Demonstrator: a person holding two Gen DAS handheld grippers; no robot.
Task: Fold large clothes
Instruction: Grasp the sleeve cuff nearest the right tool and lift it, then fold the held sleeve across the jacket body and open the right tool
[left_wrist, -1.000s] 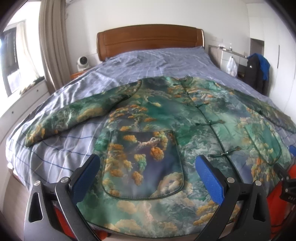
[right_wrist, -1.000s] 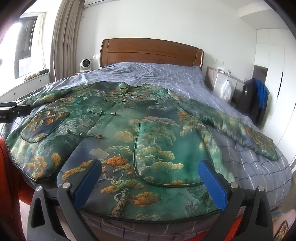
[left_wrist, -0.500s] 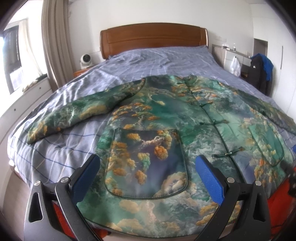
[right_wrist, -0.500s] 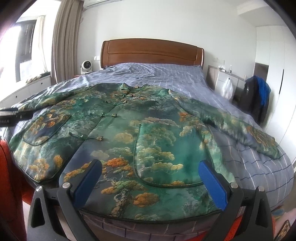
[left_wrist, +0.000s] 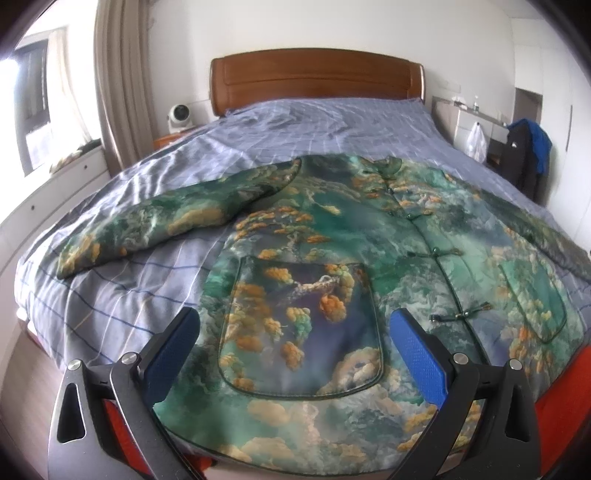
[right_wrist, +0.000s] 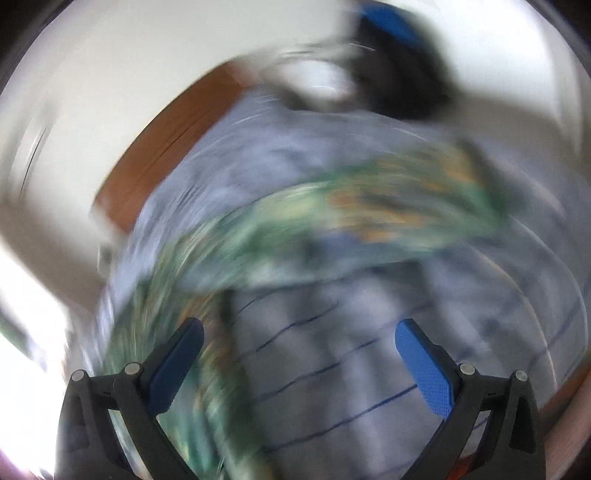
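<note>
A large green jacket (left_wrist: 369, 236) printed with orange clouds lies face up, spread flat on the bed (left_wrist: 314, 129), front buttoned, one sleeve (left_wrist: 166, 225) stretched to the left. My left gripper (left_wrist: 295, 354) hovers open above the jacket's hem, over its left pocket (left_wrist: 299, 325), holding nothing. The right wrist view is heavily motion-blurred. In it my right gripper (right_wrist: 299, 350) is open and empty above the striped sheet (right_wrist: 351, 350), beside the jacket's other sleeve (right_wrist: 351, 210), which smears across the frame.
The wooden headboard (left_wrist: 314, 77) stands at the far end. A small white fan (left_wrist: 180, 116) sits on a nightstand at the left by the curtain (left_wrist: 122, 92). A dark coat with a blue garment (left_wrist: 528, 155) hangs at the right near a white bag (left_wrist: 475, 142).
The right gripper has swung fast to the right and rolled, from over the jacket's hem toward the right sleeve and bare sheet. The left gripper has pulled back and drifted slightly left.
</note>
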